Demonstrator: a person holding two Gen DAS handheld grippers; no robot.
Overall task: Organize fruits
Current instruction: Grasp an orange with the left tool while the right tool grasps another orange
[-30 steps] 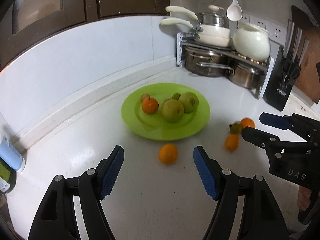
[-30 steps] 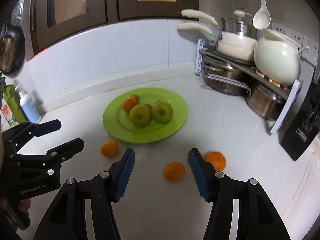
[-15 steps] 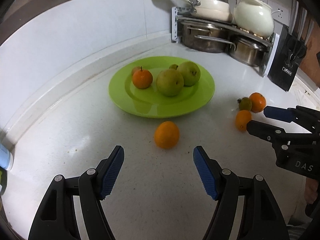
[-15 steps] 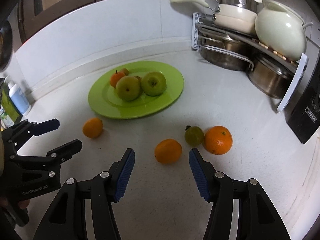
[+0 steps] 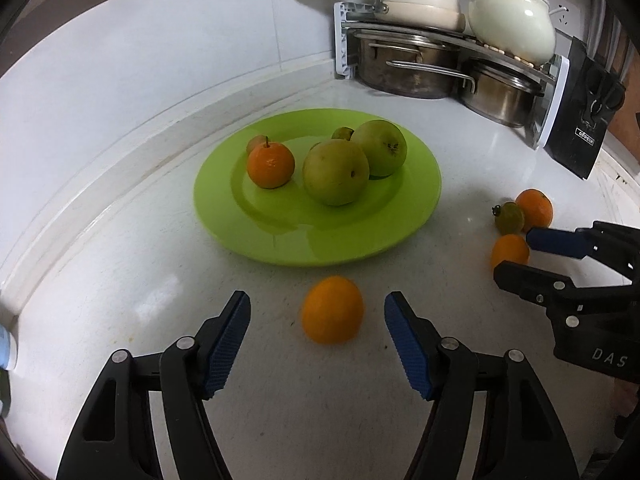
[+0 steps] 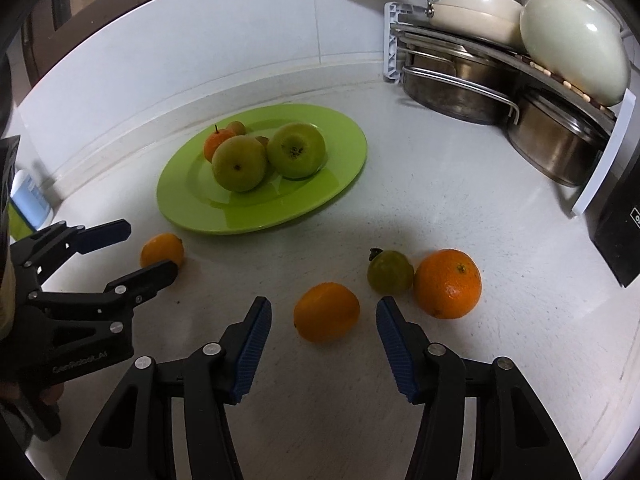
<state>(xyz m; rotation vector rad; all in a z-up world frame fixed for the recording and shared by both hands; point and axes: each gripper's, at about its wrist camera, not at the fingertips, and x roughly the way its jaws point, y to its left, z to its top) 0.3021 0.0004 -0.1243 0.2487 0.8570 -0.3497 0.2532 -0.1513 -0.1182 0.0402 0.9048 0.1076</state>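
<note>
A green plate on the white counter holds two green apples, a small orange and small brownish fruits. My left gripper is open, its tips on either side of a loose orange on the counter, which also shows in the right wrist view. My right gripper is open around another loose orange. A small green fruit and a bigger orange lie just right of it.
A rack of steel pots with a white pot and cream jug stands at the back right. A black knife block is at the right. A bottle stands at the left wall.
Both grippers have moved forward and down toward the counter. Each loose orange now lies between its gripper's open tips.
</note>
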